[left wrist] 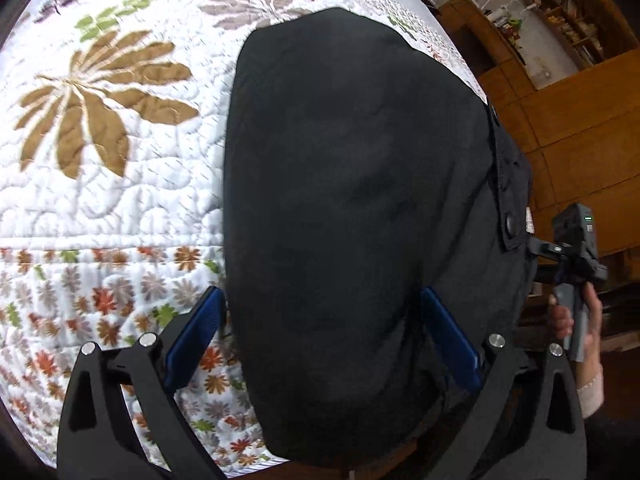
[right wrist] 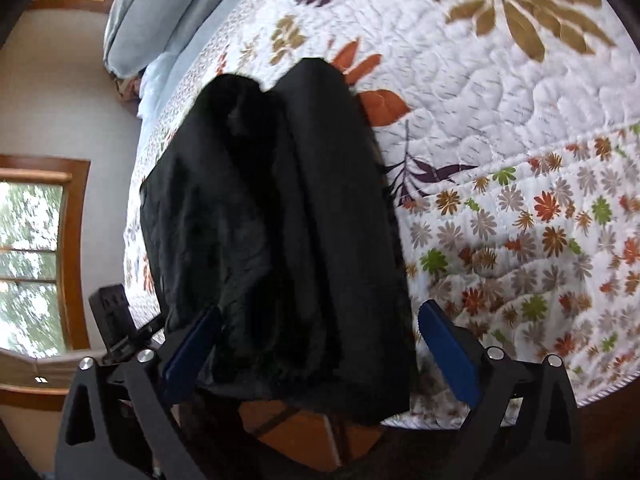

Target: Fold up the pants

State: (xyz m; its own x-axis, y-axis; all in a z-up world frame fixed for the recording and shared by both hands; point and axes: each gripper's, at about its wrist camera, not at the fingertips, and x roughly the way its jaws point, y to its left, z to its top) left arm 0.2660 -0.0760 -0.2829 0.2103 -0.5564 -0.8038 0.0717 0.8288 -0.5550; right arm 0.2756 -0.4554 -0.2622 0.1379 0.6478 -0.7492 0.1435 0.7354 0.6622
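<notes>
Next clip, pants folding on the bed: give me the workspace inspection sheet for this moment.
Surface: white floral quilt on a bed, lightly rumpled near its edge.
Job's things: black pants lying on the quilt, reaching over the bed edge.
Clutter: nothing seen on the quilt.
Grippers: left gripper open, fingers either side of the pants; right gripper open, likewise.
Cables: nothing seen.
Surroundings: grey pillow, windows, wooden shelves.
</notes>
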